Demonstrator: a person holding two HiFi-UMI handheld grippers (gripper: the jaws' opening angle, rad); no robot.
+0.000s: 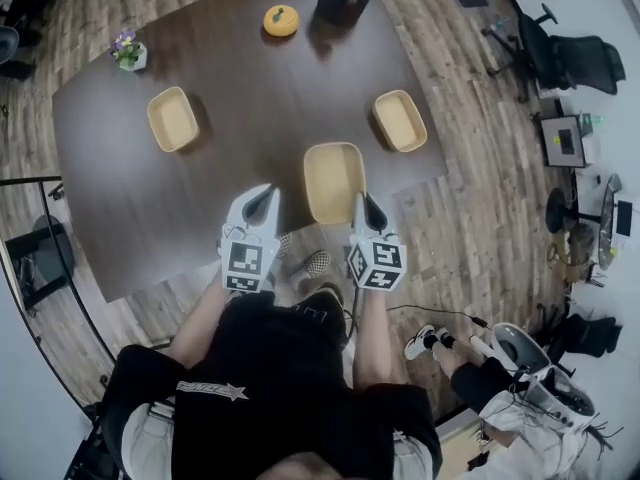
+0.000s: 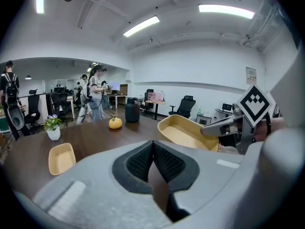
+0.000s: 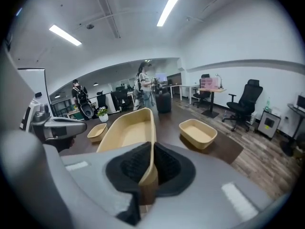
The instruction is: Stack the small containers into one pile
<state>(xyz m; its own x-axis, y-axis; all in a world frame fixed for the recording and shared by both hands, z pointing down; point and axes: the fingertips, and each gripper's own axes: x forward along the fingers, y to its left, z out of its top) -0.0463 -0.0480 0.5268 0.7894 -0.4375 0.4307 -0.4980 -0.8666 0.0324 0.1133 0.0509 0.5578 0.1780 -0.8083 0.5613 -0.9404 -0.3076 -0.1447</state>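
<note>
The right tongs (image 3: 152, 149) are clamped on the rim of one container (image 1: 334, 180), which is held at the 6 o'clock edge of the desk (image 1: 250, 78). The left tongs (image 2: 153, 146) are pressed together with nothing between them, near that container's 8 o'clock. A second container (image 1: 172, 118) is seen at its 10 o'clock and a third container (image 1: 400, 120) at its 2 o'clock, well apart.
</note>
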